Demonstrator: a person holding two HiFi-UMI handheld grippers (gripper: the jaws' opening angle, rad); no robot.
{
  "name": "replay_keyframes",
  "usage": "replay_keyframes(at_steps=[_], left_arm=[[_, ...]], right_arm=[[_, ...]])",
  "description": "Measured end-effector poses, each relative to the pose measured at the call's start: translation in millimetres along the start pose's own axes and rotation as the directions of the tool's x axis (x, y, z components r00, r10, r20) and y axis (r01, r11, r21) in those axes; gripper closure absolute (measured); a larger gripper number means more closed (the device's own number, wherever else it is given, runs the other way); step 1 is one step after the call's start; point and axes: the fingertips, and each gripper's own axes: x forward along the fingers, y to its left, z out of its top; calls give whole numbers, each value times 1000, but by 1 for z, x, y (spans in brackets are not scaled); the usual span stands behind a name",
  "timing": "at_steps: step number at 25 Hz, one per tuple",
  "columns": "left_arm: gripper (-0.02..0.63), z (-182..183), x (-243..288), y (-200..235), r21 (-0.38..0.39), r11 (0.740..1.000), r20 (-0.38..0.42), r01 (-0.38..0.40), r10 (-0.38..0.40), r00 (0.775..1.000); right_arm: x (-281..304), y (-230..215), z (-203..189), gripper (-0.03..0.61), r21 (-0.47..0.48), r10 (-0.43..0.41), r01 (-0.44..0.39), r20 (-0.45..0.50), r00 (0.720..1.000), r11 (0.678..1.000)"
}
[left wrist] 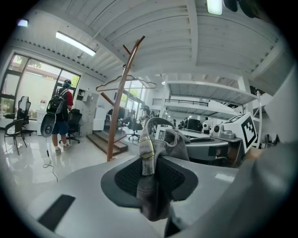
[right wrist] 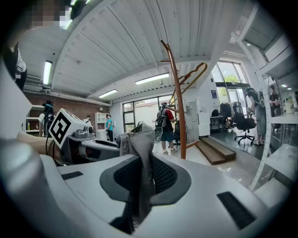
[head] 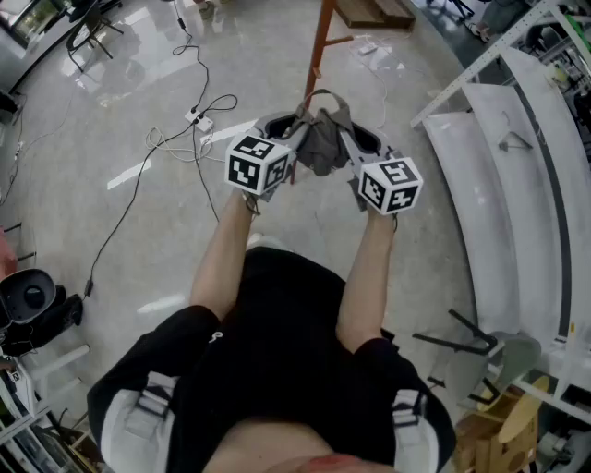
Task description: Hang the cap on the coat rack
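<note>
While left gripper [head: 280, 126] and right gripper [head: 362, 139] pinch it, cap [head: 321, 148] hangs between.

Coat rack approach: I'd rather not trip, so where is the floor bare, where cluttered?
Bare floor lies between the cables and the coat rack pole, and beside the white shelving on the right. Crowded: cables trailing left, wooden platform beyond the rack.

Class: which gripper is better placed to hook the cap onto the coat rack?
Probably the left gripper. Both it and the right gripper are shut on the cap, but the left pinches beside the buckle, and the strap loop arches just past it, with the coat rack beyond.
</note>
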Motion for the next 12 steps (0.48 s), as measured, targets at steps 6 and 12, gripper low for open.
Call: replay_keyframes(at_steps=[6,12], left_arm=[[532,-4,5,-10,2,1000,-16,3,-3,1000],[532,-21,0,3,-13,1000,-58,-22,22,998]], right_arm=[[-6,-11,-6,541,46,-16,16,5,1000,999],[9,-8,-22,537,74,21,-18,-46,999,997]])
